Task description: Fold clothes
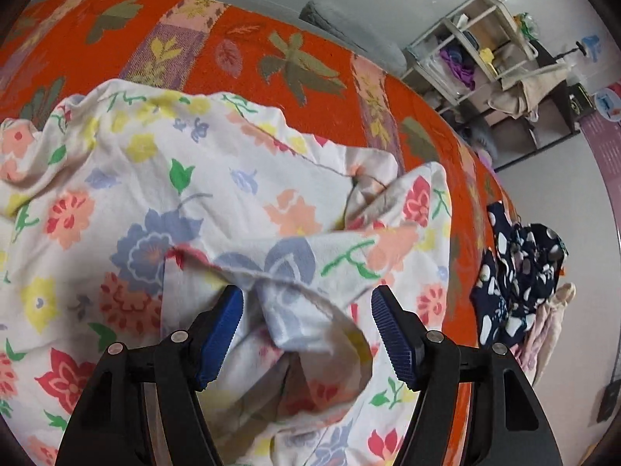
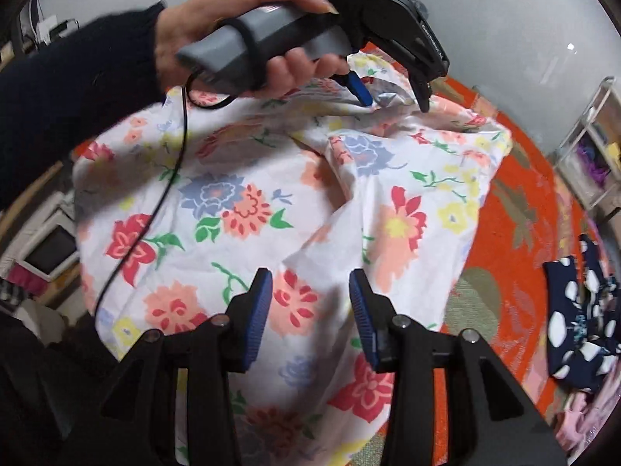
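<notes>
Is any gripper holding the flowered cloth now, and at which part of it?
Neither holds it. The left gripper is open around a bunched fold of the floral garment, not clamped. The right gripper is open above it.

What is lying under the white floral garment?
Under the white floral garment lies the orange patterned blanket, visible around its edges. Whether anything else lies beneath the garment cannot be seen, because the cloth covers that part.

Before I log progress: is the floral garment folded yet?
Not folded: the floral garment lies rumpled and bunched on the orange bedspread, edges uneven.
</notes>
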`<state>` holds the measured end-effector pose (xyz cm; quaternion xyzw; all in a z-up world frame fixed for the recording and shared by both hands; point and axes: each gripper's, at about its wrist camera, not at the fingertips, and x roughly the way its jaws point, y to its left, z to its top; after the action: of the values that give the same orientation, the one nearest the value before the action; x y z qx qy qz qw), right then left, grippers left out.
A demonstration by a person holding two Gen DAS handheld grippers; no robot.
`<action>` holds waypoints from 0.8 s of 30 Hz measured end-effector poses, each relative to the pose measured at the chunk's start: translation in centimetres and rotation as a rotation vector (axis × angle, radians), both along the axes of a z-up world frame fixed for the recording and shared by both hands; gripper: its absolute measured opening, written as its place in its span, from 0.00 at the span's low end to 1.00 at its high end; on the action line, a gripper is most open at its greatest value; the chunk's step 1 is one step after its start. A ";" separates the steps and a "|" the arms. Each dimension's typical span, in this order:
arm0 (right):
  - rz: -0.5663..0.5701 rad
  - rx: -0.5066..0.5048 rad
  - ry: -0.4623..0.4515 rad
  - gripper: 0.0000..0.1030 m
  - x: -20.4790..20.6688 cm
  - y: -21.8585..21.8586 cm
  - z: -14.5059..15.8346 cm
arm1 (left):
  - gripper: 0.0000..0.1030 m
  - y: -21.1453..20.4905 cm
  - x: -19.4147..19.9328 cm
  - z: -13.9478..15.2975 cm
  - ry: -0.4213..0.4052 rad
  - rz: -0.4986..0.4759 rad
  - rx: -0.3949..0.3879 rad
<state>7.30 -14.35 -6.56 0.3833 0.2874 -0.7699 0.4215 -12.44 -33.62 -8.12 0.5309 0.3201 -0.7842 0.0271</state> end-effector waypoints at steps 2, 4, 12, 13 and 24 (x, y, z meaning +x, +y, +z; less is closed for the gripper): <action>-0.029 -0.030 -0.023 0.39 0.4 1.1 0.1 | 0.67 0.0 -1.3 -0.1 -0.023 0.010 0.008; -0.063 -0.053 -0.041 0.39 0.5 2.4 0.2 | 0.45 0.9 -2.2 -0.3 -0.046 -0.034 0.003; -0.163 -0.228 -0.165 0.40 -0.6 7.8 0.8 | 0.06 2.1 -1.5 5.9 0.171 -0.073 0.206; -0.162 -0.251 -0.199 0.40 -0.7 8.2 0.6 | 0.06 1.4 -1.2 7.2 0.217 -0.044 0.219; -0.264 -0.065 -0.220 0.40 0.4 9.3 -4.0 | 0.06 -0.4 -2.7 6.9 0.070 -0.019 0.100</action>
<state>7.69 -5.01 -10.60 0.4855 0.1617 -0.7810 0.3579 -15.09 -33.98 -1.20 0.5068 0.3546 -0.7855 -0.0181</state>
